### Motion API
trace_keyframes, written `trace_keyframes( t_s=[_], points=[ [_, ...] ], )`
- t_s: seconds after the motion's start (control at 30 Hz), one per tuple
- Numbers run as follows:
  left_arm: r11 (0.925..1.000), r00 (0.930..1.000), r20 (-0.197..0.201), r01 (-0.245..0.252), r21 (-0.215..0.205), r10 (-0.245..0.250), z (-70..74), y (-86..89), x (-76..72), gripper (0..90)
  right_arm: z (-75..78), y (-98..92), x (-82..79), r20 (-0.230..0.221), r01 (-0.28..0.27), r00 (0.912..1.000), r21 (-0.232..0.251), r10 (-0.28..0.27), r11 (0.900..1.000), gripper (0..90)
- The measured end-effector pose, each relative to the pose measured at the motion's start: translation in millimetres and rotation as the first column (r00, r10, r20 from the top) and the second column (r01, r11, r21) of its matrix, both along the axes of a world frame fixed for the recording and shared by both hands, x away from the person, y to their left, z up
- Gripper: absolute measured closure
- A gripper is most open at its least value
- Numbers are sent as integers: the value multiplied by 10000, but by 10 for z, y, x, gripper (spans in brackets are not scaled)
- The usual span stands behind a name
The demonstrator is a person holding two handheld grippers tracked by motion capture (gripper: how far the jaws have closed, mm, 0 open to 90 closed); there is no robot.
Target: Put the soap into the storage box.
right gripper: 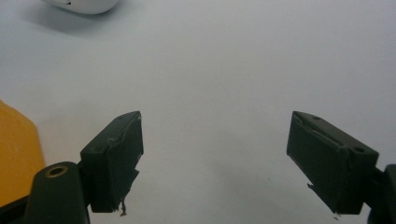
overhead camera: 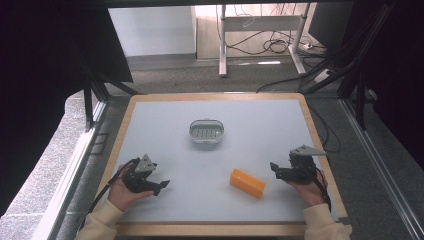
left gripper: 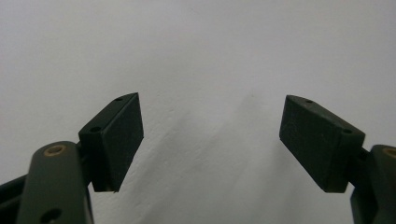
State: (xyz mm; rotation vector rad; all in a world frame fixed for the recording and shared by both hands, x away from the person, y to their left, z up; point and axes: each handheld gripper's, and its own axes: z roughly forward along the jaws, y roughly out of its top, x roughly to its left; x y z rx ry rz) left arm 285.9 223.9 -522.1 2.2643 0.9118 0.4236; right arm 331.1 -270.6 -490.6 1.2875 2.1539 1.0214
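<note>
Nearest us, our two sleeved forearms come in over the table's (overhead camera: 125,117) wooden front edge. Our left gripper (overhead camera: 161,185) rests low on the grey mat at the left, jaws spread wide with only bare mat between them, as the left gripper view (left gripper: 211,140) confirms. Moving right, a white oval dish (overhead camera: 206,131) with a slotted insert sits mid-table, well apart from both grippers. Nearer us and right of centre lies an orange block (overhead camera: 247,183), angled on the mat. Our right gripper (overhead camera: 274,169) sits just beside the block's right end, jaws wide apart and holding nothing (right gripper: 215,161); its view catches the block (right gripper: 16,154) at left and the dish (right gripper: 84,5) at top. Nothing stands between gripper and block. Cables and desk legs lie on the floor beyond.
</note>
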Motion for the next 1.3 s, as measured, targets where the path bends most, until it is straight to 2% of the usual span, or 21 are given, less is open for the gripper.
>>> trace_keyframes(
  t_s=[0.13, 0.23, 0.5, 0.7, 0.87, 1.1, 1.3],
  points=[
    [10000, 10000, -5, -36, -7, 36, 4, 1, -6, 215, 13, -21, -7, 36, 20, 10000, 84, -21, 10000, 193],
    [10000, 10000, -64, 37, -1, -37, -3, -11, -12, 214, 40, -16, -29, 94, -168, 9998, -193, 170, 9997, 190],
    [10000, 9999, -107, 59, 49, -58, -8, -4, -5, 212, 85, -20, -19, -15, -446, 9990, -101, 446, 9990, 192],
    [9998, 9999, -100, 82, 202, -80, -7, -3, -9, 211, 105, 33, -44, 92, -663, 9977, -113, 664, 9977, 192],
    [9995, 9998, -97, 154, 264, -152, -6, 0, -10, 211, 181, 90, -70, 170, -854, 9962, -255, 858, 9960, 192],
    [9995, 9996, -172, 218, 242, -213, -10, 2, -10, 209, 236, 149, -54, 44, -1067, 9943, -288, 1068, 9939, 192],
    [9996, 9994, -270, 238, 148, -234, -15, 6, -5, 209, 340, 207, -76, -19, -1160, 9932, -547, 1161, 9917, 191]
  ],
)
